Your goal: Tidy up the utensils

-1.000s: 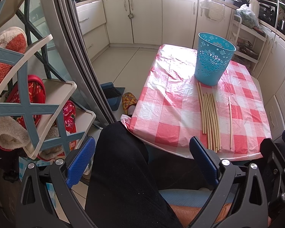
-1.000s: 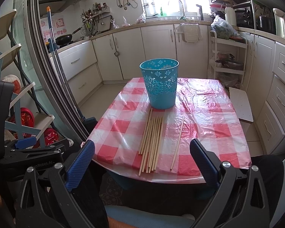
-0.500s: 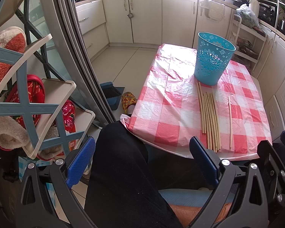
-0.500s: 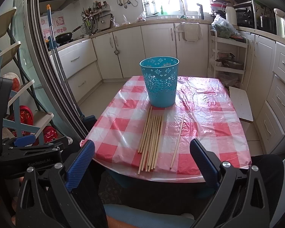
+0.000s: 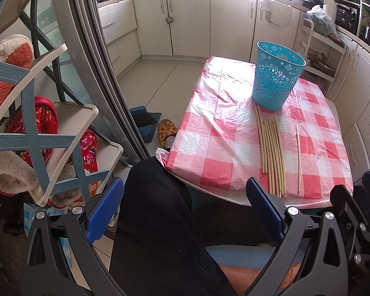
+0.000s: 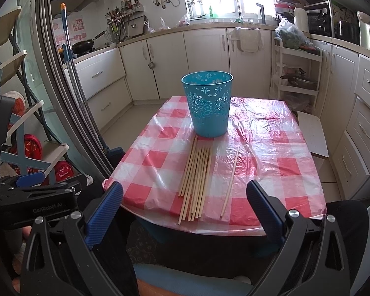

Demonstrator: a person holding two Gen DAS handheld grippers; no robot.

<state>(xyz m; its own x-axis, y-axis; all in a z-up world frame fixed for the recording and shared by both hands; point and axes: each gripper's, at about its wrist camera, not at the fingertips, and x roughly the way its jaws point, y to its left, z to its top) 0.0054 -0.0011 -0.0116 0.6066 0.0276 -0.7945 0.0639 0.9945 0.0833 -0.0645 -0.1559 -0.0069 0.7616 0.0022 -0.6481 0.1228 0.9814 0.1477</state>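
Several pale wooden chopsticks (image 6: 196, 180) lie side by side on the red-and-white checked tablecloth (image 6: 271, 148), with one single chopstick (image 6: 230, 182) apart to their right. Behind them stands an upright teal perforated basket (image 6: 208, 106). The left wrist view shows the same chopsticks (image 5: 271, 155), single chopstick (image 5: 299, 160) and basket (image 5: 275, 79). My right gripper (image 6: 185, 204) is open, short of the table's near edge, with nothing between its blue pads. My left gripper (image 5: 185, 202) is open too, low over a person's black-clad leg (image 5: 157, 222), left of the table.
A shoe rack with slippers (image 5: 24, 128) stands at the left beside a sliding glass door frame (image 5: 98, 74). Kitchen cabinets (image 6: 204, 59) run along the back and right. A white stool (image 6: 312, 135) sits right of the table. A dustpan (image 5: 145, 120) lies on the floor.
Both grippers have shifted only slightly, with the views drifting a little; both stay open and the chopsticks and basket have not moved.
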